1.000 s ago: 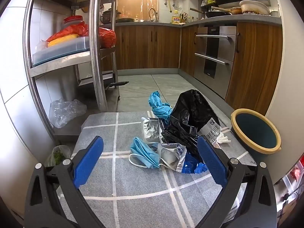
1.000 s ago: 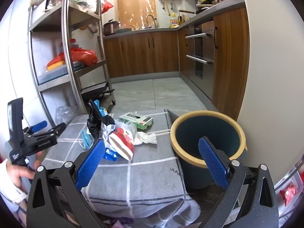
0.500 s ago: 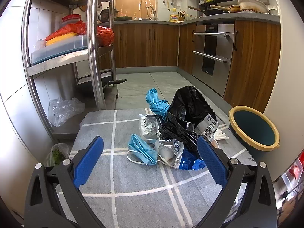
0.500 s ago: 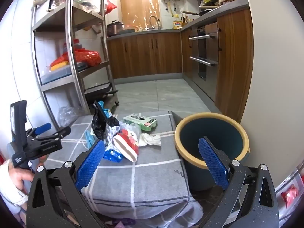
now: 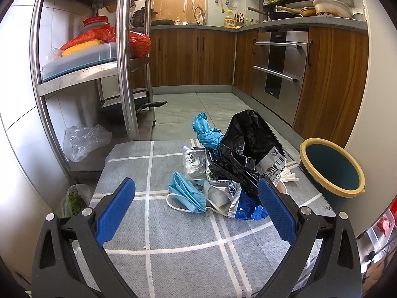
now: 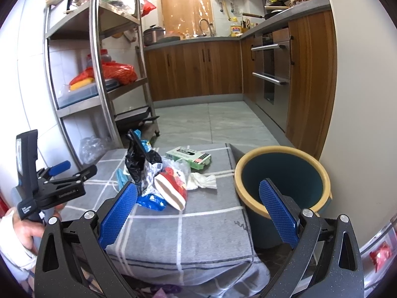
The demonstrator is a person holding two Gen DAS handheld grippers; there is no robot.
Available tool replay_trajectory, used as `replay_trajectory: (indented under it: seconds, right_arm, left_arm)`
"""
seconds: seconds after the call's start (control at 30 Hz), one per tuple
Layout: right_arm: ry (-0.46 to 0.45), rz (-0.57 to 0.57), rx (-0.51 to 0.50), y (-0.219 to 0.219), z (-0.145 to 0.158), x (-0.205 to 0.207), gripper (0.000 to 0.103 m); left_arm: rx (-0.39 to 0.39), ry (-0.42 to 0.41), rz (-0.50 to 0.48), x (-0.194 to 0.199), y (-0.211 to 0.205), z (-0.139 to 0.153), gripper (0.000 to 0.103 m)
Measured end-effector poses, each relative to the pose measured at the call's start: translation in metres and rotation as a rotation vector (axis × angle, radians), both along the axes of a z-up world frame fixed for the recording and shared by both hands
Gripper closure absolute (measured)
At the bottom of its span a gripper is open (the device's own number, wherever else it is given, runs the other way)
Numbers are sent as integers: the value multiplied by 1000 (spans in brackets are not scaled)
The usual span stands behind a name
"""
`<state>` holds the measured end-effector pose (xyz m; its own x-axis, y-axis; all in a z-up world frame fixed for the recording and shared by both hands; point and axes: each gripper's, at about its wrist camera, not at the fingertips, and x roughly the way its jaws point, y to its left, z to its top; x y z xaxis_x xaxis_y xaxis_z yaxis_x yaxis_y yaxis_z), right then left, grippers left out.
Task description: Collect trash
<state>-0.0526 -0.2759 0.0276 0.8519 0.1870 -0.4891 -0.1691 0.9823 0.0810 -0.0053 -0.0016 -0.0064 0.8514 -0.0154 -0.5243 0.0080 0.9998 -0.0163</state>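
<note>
Both sets of jaws are spread wide with nothing in them, so I'm basically hovering on both sides. My left gripper [image 5: 196,208] sits low over the grey checked tabletop [image 5: 173,260], with the trash pile just ahead of it; my right gripper [image 6: 198,211] hangs near the tabletop's front edge, with its right blue pad lined up in front of the bin [image 6: 282,181].

Using the bin as the landmark: it's a dark teal one with a yellow rim, standing right against the tabletop's right side. Nearest to it is a crumpled white tissue [image 6: 202,181]. Left of that is a red and white snack bag [image 6: 173,186], then the black plastic bag [image 5: 244,149] heaped in the middle. A blue face mask [image 5: 184,193] and a silver foil wrapper [image 5: 223,193] lie on the far side of the pile from the bin. Behind the pile, a green box [image 6: 188,157] lies flat.
</note>
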Motion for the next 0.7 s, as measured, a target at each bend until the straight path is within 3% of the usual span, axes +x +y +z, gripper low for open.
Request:
replay_trajectory:
  seconds: [0.7]
  right_arm:
    - [18, 14, -2, 8, -5, 4, 5]
  left_arm:
    - [-3, 18, 3, 3, 2, -3, 6]
